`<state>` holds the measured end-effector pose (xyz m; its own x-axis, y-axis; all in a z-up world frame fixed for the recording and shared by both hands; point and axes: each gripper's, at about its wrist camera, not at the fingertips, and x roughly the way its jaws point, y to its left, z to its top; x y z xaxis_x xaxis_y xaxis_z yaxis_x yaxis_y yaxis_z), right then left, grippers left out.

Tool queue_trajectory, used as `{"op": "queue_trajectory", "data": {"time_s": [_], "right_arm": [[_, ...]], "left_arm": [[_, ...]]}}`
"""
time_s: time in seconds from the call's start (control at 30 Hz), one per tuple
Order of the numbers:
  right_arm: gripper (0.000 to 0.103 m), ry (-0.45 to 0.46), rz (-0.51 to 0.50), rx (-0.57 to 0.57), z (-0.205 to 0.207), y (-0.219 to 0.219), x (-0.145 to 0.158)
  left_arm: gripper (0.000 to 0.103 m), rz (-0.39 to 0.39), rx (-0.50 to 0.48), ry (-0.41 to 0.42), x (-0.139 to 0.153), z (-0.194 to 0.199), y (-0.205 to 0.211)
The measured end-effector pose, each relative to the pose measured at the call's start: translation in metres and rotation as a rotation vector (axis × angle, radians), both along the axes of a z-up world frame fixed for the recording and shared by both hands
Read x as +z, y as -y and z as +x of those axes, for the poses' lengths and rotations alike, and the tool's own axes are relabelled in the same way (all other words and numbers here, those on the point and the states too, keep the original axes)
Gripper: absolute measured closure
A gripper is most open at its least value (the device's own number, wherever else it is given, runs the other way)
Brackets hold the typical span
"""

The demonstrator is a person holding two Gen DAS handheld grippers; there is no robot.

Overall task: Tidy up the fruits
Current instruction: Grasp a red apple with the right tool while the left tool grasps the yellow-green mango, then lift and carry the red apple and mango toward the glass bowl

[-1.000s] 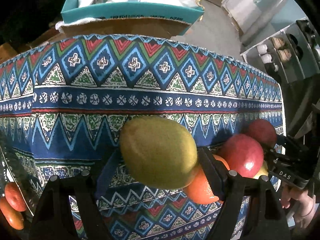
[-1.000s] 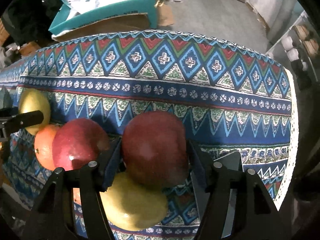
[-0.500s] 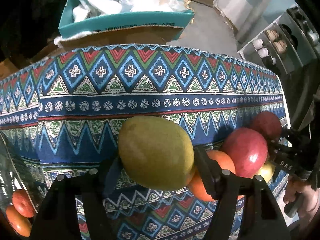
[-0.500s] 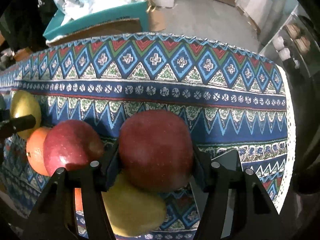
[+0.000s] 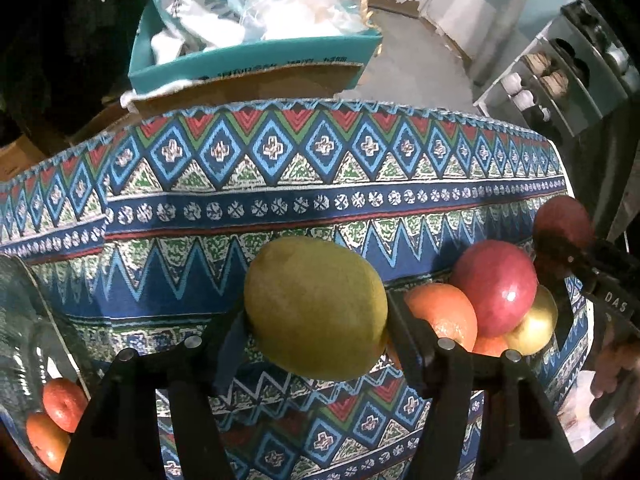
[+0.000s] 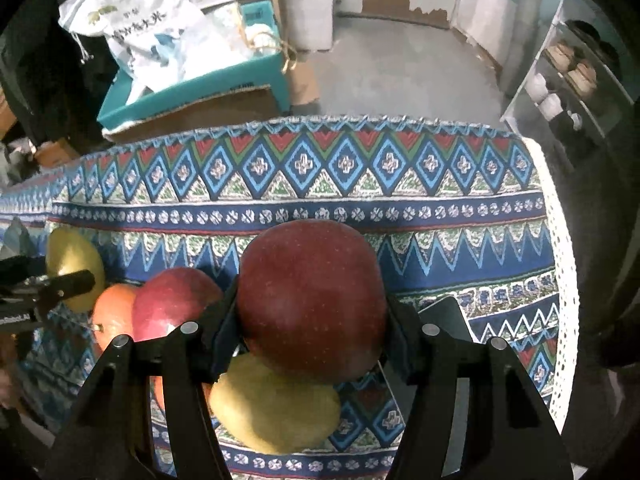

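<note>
Gripping a green mango (image 5: pixel 316 308) between left gripper (image 5: pixel 316 320) jaws, above the patterned tablecloth (image 5: pixel 280 184). Pinching a dark red apple (image 6: pixel 312 300) in right gripper (image 6: pixel 312 320) jaws, over a pear (image 6: pixel 276 408).

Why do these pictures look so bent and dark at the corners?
Both views are fisheye: the tablecloth edge bows and the corners go black. In the left wrist view a glare spot sits on the red apple; in the right wrist view the background box looks slightly smeared.
</note>
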<state>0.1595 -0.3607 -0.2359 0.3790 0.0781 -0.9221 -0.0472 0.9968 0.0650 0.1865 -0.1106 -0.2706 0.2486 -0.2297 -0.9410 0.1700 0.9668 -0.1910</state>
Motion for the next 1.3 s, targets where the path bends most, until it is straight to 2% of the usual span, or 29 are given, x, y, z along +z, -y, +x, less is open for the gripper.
{"op": "queue_trajectory", "data": {"time_s": [0.5,0.83,1.3], "right_arm": [[0.041,0.13,0.016,0.005,-0.023,-0.019,0.056],[0.041,0.225,0.043,0.039,-0.048,-0.036,0.098],[0.041,0.314,0.086,0.08,-0.071,-0.064,0.139]], "left_arm": [[0.035,0.051,-0.062,0.197,0.07,-0.039,0.002],[0.035,0.017,-0.069,0.297,0.118,-0.07,-0.004],[0.036,-0.014,-0.069,0.38,0.157,-0.1,-0.023]]}}
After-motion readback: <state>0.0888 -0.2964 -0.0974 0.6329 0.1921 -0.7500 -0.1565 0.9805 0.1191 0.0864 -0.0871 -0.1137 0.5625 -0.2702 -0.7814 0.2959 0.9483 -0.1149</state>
